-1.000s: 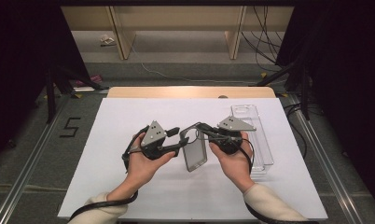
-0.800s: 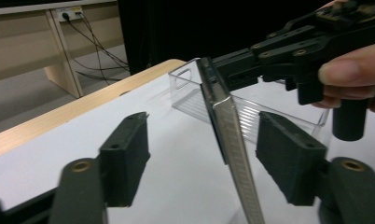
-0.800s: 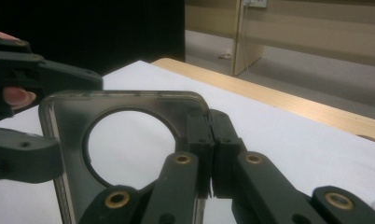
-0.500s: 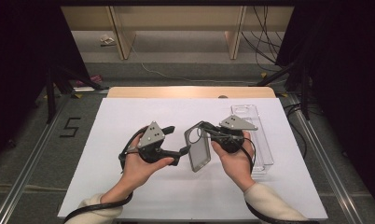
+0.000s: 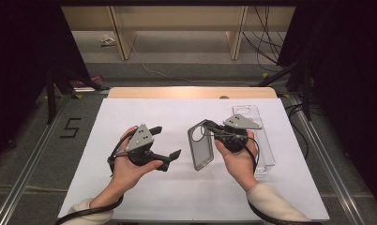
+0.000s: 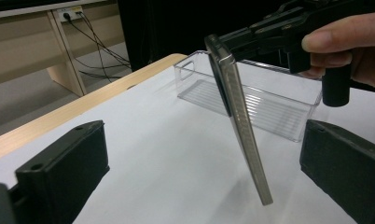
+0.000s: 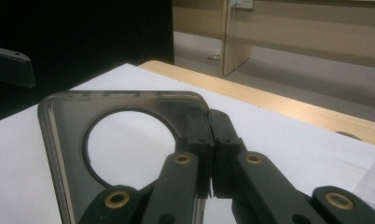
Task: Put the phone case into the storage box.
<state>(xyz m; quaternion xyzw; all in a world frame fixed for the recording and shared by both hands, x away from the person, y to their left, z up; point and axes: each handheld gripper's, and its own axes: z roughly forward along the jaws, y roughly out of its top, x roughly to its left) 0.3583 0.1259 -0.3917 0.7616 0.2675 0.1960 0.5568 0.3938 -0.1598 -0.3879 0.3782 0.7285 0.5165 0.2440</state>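
A smoky translucent phone case [image 5: 200,147] with a round camera hole hangs tilted above the white table, and my right gripper [image 5: 210,127] is shut on its top corner. The right gripper view has the pads [image 7: 211,140] pinched on the case [image 7: 64,121] beside the hole. My left gripper [image 5: 165,142] sits to the case's left, apart from it; its jaws have just been opening and stand wide with nothing touching them. In the left gripper view the case [image 6: 241,126] shows edge-on ahead, beyond the open left gripper [image 6: 202,186].
A clear plastic bin [image 5: 266,150] lies on the table behind the right hand, also seen as a clear bin [image 6: 269,107] past the case. The white tabletop [image 5: 177,112] ends at a wooden strip at the far side. Cables trail from both grippers.
The left gripper opened, let go of the case and drew away to the left. The case, once held between both grippers, now hangs more upright from the right gripper alone.
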